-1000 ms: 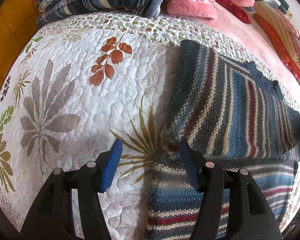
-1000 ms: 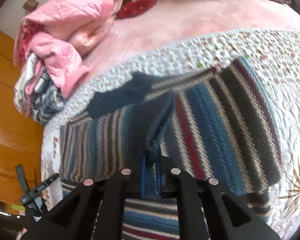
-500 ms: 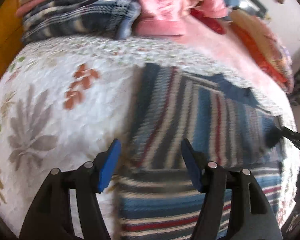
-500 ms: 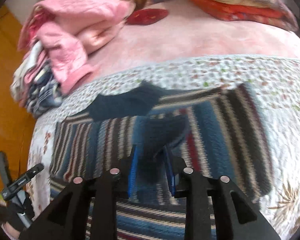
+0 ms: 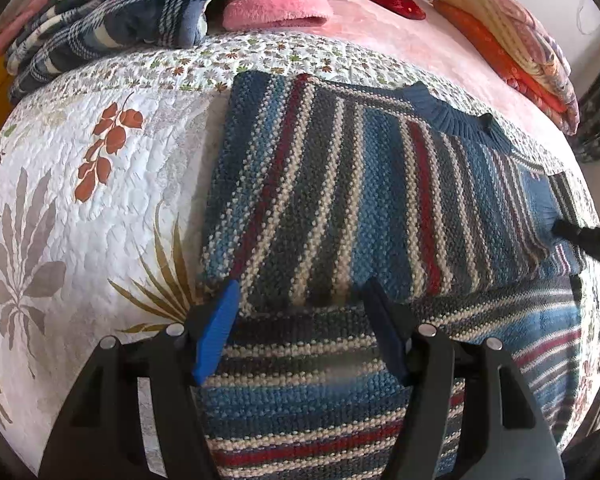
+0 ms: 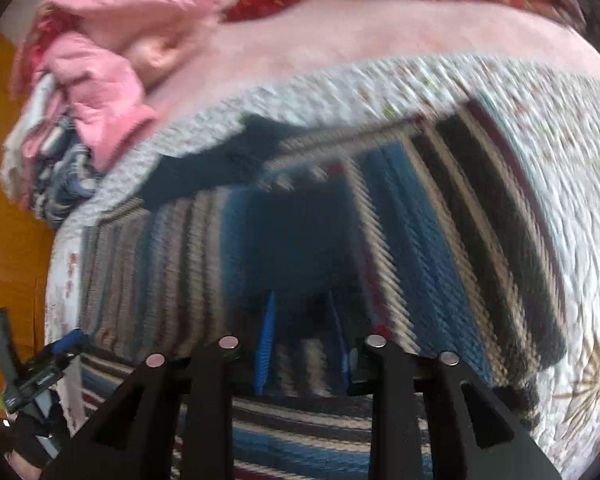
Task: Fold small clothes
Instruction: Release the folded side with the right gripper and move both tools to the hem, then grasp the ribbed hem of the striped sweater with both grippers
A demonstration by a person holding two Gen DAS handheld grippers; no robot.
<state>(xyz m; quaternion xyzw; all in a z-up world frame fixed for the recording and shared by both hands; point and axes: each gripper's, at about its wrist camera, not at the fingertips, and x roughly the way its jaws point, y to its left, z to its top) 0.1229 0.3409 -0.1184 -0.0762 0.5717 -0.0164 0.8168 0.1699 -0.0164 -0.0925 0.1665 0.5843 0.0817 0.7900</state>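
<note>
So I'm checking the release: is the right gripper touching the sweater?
Cannot tell. The right wrist view shows the right gripper open over the sweater, but blur hides any contact.

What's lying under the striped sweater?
The sweater lies on a white floral quilt, which shows around it. Its folded upper layer covers its own lower layer; anything beneath is hidden.
</note>
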